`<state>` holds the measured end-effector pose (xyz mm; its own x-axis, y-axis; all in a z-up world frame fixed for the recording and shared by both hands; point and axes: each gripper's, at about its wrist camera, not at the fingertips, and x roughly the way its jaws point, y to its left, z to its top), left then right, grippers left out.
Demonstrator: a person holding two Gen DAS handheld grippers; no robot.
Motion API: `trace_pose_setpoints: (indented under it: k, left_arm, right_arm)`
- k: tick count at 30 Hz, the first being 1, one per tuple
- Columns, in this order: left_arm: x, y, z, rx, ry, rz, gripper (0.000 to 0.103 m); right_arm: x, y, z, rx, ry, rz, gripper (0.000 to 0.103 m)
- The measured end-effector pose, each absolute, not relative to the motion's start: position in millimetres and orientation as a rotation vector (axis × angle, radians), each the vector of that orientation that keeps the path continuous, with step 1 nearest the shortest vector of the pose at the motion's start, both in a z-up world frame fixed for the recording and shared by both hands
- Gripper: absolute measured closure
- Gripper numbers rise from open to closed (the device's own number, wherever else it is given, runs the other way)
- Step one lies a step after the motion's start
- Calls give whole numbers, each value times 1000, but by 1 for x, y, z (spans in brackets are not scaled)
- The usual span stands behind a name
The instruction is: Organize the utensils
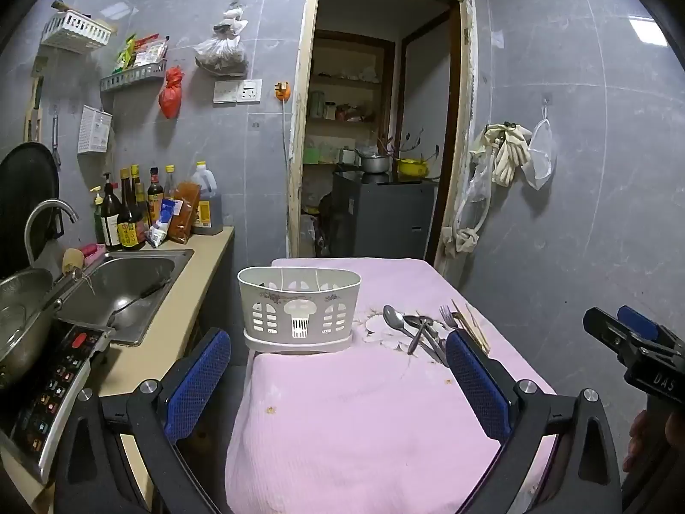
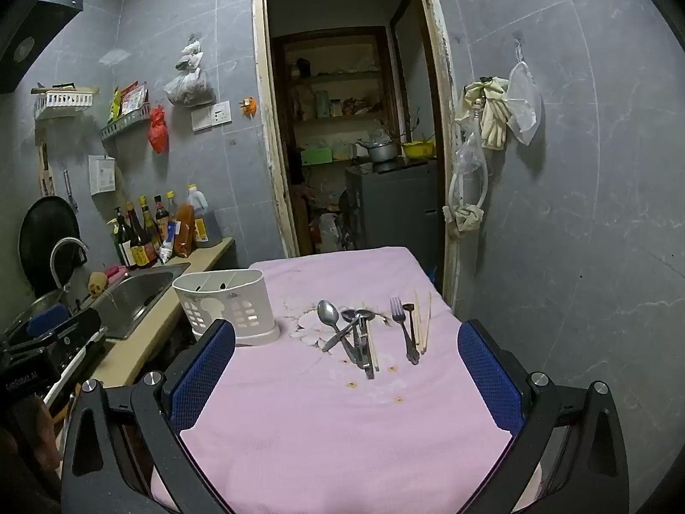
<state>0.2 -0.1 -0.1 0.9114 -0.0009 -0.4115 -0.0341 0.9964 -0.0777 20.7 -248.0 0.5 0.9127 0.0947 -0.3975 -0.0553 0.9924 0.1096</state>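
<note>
Currently, over the pink-covered tabletop (image 2: pixel 342 428), left hand-held gripper (image 1: pixel 338 385) and right hand-held gripper (image 2: pixel 346 381) stand fully apart, holding nothing. White utensil holder (image 1: pixel 299 308) stands near loose utensils (image 2: pixel 355 334).

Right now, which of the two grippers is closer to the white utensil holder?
Left. The left gripper faces the white utensil holder almost head-on; the right gripper sits further right, facing the spoons, with the holder off its left finger.
</note>
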Motion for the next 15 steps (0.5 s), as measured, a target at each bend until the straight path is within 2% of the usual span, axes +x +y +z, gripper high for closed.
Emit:
trace_pose_setpoints:
  k: [15]
  left_arm:
    - [-1, -1, 2, -88, 419, 10, 2]
  right_arm:
    - [22, -246, 1, 97, 417, 79, 1]
